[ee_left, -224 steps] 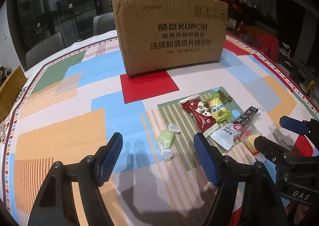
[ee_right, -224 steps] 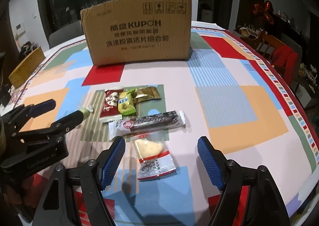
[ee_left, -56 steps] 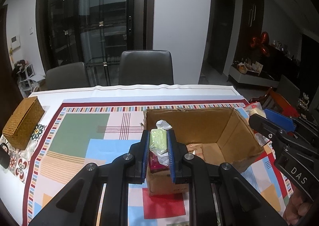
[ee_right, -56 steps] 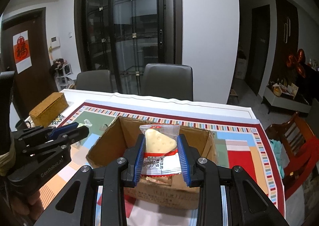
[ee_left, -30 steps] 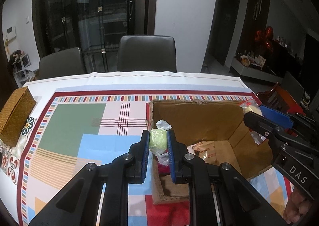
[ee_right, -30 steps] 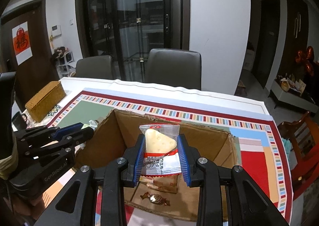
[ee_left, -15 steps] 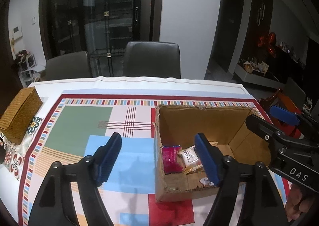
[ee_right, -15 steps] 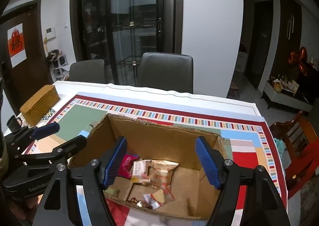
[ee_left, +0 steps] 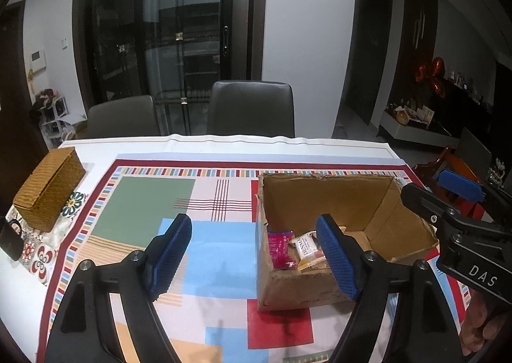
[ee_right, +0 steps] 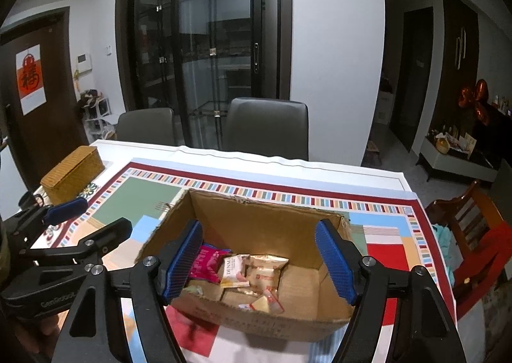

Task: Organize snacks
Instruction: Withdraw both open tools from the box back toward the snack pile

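Observation:
An open cardboard box (ee_left: 323,190) (ee_right: 262,321) stands on the patterned tablecloth (ee_left: 144,203). Inside lie several snack packets: a pink one (ee_left: 280,249) (ee_right: 206,262), a white one (ee_left: 307,247) (ee_right: 235,270), a golden one (ee_right: 265,268), and the cheese-wafer packet (ee_right: 267,299) near the front wall. My left gripper (ee_left: 252,222) hovers over the box's left wall, its jaws opening, nothing between them. My right gripper (ee_right: 259,225) hangs open above the box, empty. Each gripper also shows in the other's view, the right gripper (ee_left: 441,193) and the left gripper (ee_right: 86,220).
A woven yellow-brown box (ee_left: 48,187) sits at the table's left edge, with a small black object (ee_left: 11,239) beside it. Two grey chairs (ee_left: 252,107) (ee_left: 123,119) stand behind the table. A red wooden chair (ee_right: 473,228) is at the right.
Both grippers opened and let go of their snacks: the green candy and the cheese-wafer packet dropped into the box. Both grippers then rose and drew back a little.

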The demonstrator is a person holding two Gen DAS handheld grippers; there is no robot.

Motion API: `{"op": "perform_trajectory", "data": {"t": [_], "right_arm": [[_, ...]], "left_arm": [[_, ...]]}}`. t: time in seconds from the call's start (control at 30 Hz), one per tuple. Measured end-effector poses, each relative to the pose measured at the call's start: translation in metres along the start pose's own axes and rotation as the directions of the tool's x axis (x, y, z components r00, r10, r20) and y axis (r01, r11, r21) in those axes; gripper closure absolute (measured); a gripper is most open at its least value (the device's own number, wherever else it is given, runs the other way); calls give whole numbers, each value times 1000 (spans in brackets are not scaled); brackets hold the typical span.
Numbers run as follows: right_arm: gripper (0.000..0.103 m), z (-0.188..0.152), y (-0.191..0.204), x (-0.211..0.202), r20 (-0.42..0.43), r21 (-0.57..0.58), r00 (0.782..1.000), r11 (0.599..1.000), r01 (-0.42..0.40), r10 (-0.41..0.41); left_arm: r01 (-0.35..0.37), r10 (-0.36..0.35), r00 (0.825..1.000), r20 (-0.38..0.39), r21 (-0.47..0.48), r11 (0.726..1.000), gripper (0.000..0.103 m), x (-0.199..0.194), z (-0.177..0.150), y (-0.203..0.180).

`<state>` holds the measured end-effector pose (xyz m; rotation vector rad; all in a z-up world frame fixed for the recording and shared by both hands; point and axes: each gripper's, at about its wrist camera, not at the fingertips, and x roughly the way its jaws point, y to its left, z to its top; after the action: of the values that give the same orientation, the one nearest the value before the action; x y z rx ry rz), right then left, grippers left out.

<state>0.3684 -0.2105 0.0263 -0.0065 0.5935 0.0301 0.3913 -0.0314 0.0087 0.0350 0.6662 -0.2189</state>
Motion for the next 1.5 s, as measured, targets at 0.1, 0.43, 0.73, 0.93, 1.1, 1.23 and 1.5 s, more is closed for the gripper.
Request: {"op": "perform_trajectory", "data": {"t": [0.1,0.43,0.73,0.93,1.1,1.23,1.5], "right_arm": [[29,-1,1,-9,9,3,1000,1000,-1,1],[29,-14,2,-31,19,13,1000,1000,4,-4],[29,-29,2,-48,16,18,1000,1000,7,-8],[29,-37,5,-57,16,18,1000,1000,5,-5],[29,-48,9,-68,16,15,1000,1000,5,-5],[29,-55,10,-77,18,14,1000,1000,10,-10],[29,-71,11,-93,15,19,1000,1000,22,-22]], "left_arm": [[-4,4,1000,10,5,1000,23,-9,-1,0],[-5,4,1000,20,18,1000,23,-30,-16,-7],[1,-1,1000,17,22,1000,23,-40,-28,-12],[2,-3,1000,20,21,1000,23,-49,-39,-12],[4,-5,1000,22,24,1000,23,-56,-50,-13],[9,-10,1000,24,26,1000,23,-65,-62,-16],[24,-25,999,20,35,999,23,-77,-79,-21]]}}
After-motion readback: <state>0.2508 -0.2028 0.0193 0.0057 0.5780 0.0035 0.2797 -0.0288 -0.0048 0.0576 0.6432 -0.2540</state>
